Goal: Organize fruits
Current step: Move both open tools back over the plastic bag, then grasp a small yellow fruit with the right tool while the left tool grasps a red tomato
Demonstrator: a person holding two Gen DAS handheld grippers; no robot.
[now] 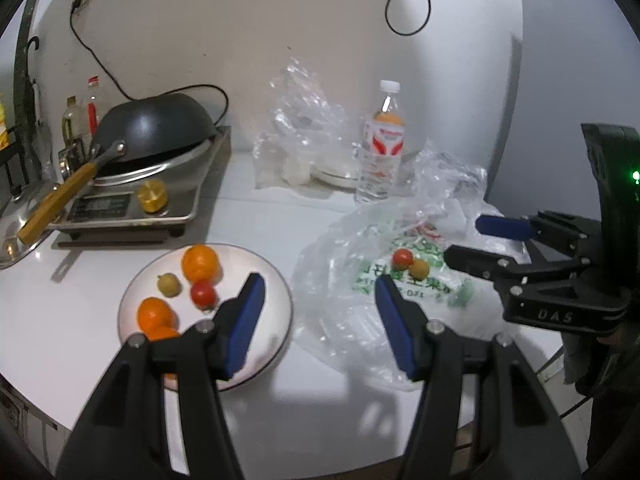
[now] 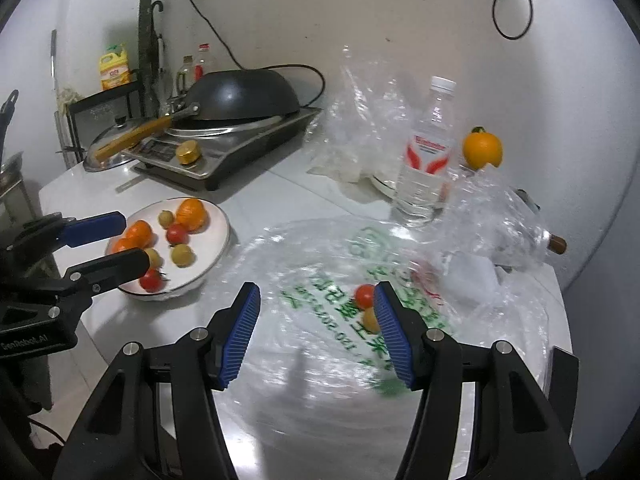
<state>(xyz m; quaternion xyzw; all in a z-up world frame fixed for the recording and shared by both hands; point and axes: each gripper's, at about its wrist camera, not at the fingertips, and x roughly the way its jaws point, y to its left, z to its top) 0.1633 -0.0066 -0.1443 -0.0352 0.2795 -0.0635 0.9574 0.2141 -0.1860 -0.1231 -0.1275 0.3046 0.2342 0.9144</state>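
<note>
Your left hand-held gripper hung wide over the plate. Your right hand-held gripper gaped wide above the bag, beside a tomato.

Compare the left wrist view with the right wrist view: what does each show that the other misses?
Only the left wrist view shows the right gripper, open over the plastic bag. Only the right wrist view shows the yellow jug, the orange behind the water bottle, and the left gripper, open above the plate. Both share the plate's fruit, the wok and the bag's red tomato.
</note>
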